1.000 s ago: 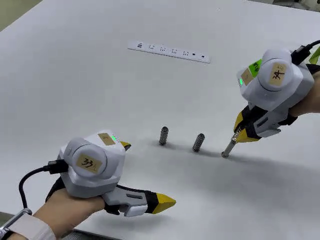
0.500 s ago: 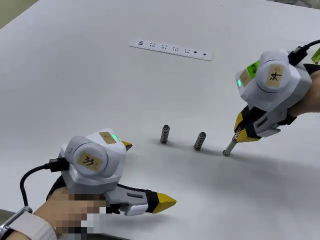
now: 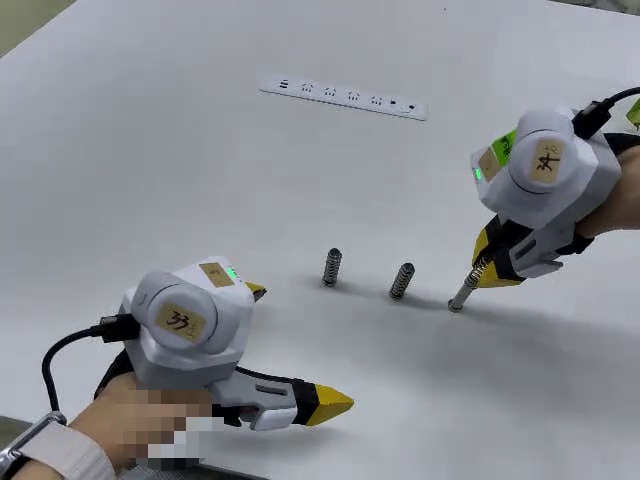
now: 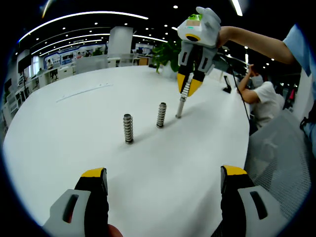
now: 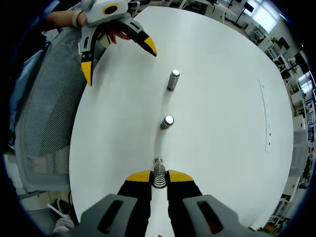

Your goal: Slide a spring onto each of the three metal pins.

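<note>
Light and easily buckled, the spring (image 5: 158, 177) is pinched mid-coil by the right gripper (image 3: 492, 272) over the pin (image 3: 460, 297) at 3 o'clock of the sprung pins (image 3: 401, 281); a gentle hold is judged best. The left gripper (image 3: 295, 347) is spread wide, empty.

sprung pins (image 3: 331, 267) mid, gap prob. tight | table (image 3: 150, 150) open L+front | pwr strip (image 3: 343, 98) far back

- The spring (image 3: 479, 271) is partly hidden between the jaws of the right gripper (image 3: 489, 267) in the head view.
- Markings on the power strip (image 3: 343, 98) are too small to read.
- The right gripper's cable (image 3: 608, 98) is cut off at the frame edge.
</note>
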The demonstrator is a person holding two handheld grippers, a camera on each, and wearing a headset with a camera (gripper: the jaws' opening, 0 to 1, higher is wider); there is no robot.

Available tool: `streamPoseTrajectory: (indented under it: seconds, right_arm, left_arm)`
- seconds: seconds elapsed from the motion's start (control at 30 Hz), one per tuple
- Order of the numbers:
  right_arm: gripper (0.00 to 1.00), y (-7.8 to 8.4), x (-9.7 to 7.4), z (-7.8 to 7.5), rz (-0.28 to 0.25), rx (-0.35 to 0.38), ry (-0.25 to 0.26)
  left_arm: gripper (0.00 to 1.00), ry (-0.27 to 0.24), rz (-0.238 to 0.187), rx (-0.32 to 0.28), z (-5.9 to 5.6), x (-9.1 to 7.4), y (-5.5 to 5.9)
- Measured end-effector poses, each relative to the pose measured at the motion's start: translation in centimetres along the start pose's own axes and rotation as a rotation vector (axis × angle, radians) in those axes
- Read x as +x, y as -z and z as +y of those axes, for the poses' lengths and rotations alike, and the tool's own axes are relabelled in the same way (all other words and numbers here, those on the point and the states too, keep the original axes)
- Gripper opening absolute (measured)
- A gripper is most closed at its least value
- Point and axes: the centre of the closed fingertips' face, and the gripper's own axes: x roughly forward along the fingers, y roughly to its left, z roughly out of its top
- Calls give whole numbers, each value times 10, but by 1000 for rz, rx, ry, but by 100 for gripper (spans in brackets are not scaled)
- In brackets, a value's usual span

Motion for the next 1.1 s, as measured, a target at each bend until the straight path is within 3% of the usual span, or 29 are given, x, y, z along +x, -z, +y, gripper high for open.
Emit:
streamPoseTrajectory:
  seconds: [1.1]
  right_arm:
    - [13,5,44,4,51,0,-13]
  left_arm:
    - [97,7,10,-2,2,0,5]
